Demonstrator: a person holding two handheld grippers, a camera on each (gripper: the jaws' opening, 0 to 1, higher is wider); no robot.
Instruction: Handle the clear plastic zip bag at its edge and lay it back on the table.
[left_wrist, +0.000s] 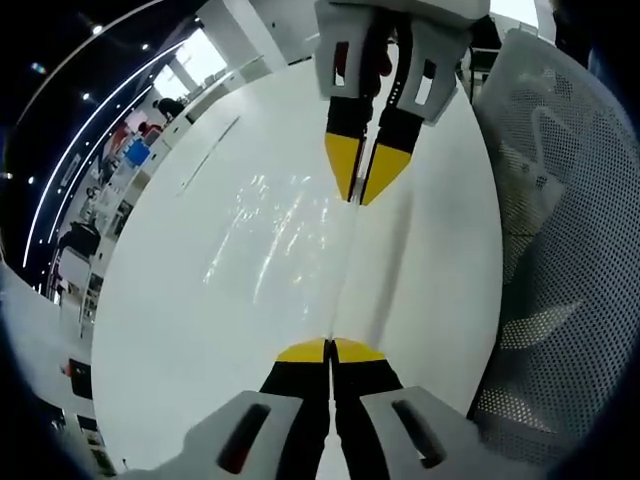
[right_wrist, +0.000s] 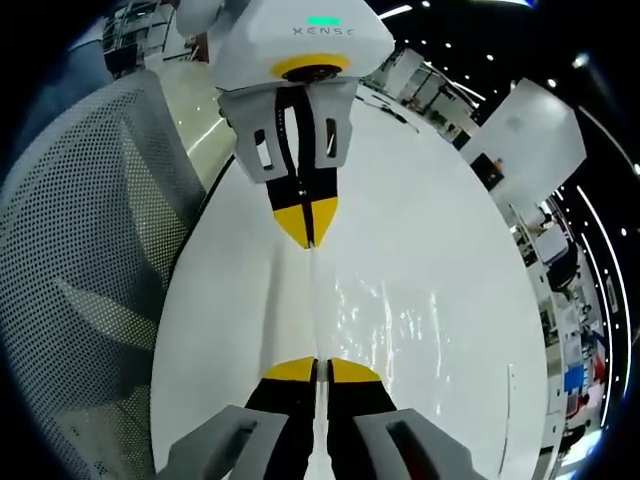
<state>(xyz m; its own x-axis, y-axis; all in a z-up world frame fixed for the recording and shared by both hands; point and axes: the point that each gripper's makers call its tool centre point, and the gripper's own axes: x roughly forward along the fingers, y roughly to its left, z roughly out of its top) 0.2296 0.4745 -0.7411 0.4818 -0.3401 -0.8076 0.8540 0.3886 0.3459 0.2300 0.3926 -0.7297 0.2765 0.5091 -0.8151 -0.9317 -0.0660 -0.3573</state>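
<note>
Left gripper view: left gripper (left_wrist: 330, 350) is seen with yellow tips pressed together on one end of the clear plastic zip bag (left_wrist: 270, 235); right gripper (left_wrist: 362, 190) is seen opposite, tips pinched on the far end. Right gripper view: same setup mirrored, right gripper (right_wrist: 317, 370) clamped on the bag edge (right_wrist: 380, 310), left gripper (right_wrist: 308, 232) clamped across from it. Bag is stretched between both along one edge, sheet spread over the white table (left_wrist: 160, 330); whether the film is fully resting or slightly lifted is hard to judge, probably touching. Mesh chair (left_wrist: 570, 230) is noted just beside the table. For the lay-down: both ends to be lowered evenly, tension kept light so no fold forms, jaws released only once the edge is flat on the surface
</note>
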